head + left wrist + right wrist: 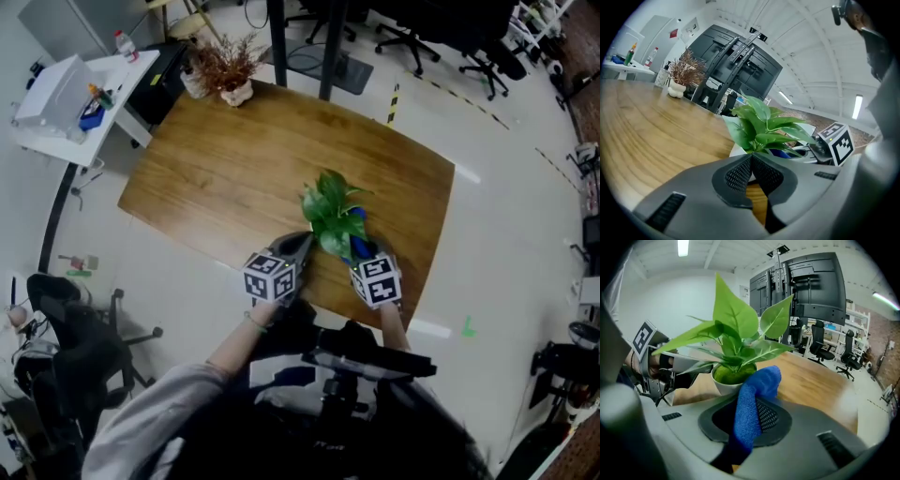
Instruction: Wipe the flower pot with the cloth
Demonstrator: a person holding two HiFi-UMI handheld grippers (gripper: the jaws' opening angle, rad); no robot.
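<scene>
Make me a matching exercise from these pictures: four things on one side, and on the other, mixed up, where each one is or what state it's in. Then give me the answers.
Things:
1. left gripper
2. right gripper
3. flower pot
4. dried plant

Places or states:
A. at the far corner of the table
B. fingers shut on the blue cloth
C. white, close in front of both grippers
D. fingers shut, nothing between them

Pairs: 1-D, 2-B, 3-C, 4-A.
</scene>
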